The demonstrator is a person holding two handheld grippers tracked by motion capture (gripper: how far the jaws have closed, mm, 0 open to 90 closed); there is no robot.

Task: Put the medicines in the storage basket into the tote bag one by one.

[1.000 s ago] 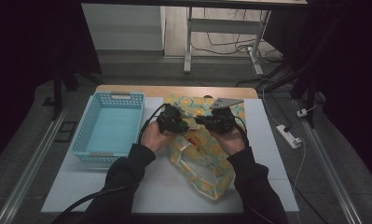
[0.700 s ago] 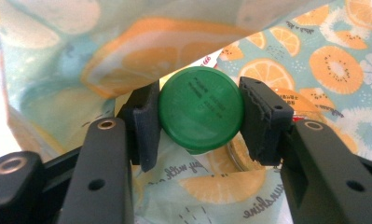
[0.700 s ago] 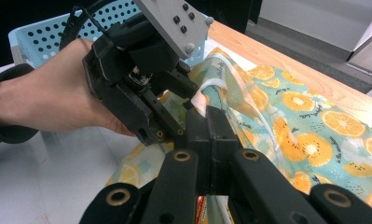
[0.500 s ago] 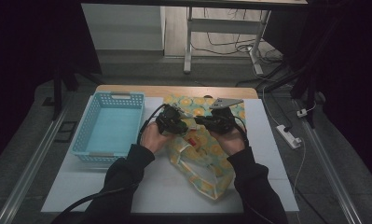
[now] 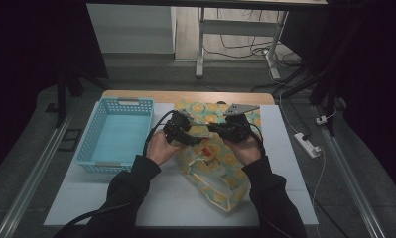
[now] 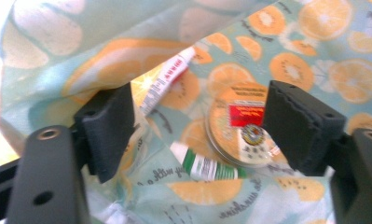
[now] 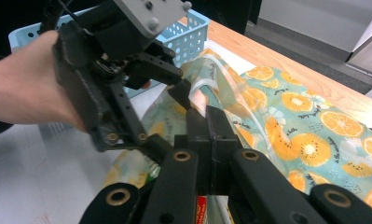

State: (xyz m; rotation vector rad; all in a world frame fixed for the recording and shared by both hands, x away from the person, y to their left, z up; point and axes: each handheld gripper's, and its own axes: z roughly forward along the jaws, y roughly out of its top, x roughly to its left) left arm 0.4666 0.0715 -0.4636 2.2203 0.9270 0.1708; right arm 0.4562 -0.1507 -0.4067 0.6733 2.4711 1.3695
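White tabletop (image 5: 185,198) w/ a wood strip along the far edge, dark grey floor around it, metal rails at both sides, a power strip (image 5: 307,145) on the floor at the right. Behind: grey cabinet, desk legs, loose cables; room is dim.

Blue basket (image 5: 114,134) sits on the table's left part, perforated walls, inside bare.

Orange-slice print bag (image 5: 215,168) lies mid-table, right of the basket. Long axis runs diagonally: closed end points toward the near-right corner of the table, mouth end up by the grippers, w/ more printed fabric spread flat toward the far edge.

Left gripper (image 5: 185,135) is at the bag's mouth; jaws have just been opening and stand spread. In the left gripper view they straddle the bag interior, pads not pressing on anything I can make out; the left pad is close against a fold of the bag wall. Inside lie a white tube w/ red print (image 6: 164,80), a green-and-white tube (image 6: 203,166) and a round tin w/ red label (image 6: 242,126).

Right gripper (image 5: 224,130) has its jaws pressed together, pinching the bag's rim by the clear handle (image 7: 207,88), per the right gripper view.

Hard to tell: tin is partly behind the right pad, tube print is blurred, the person's hands cover much of the mouth in the high view.
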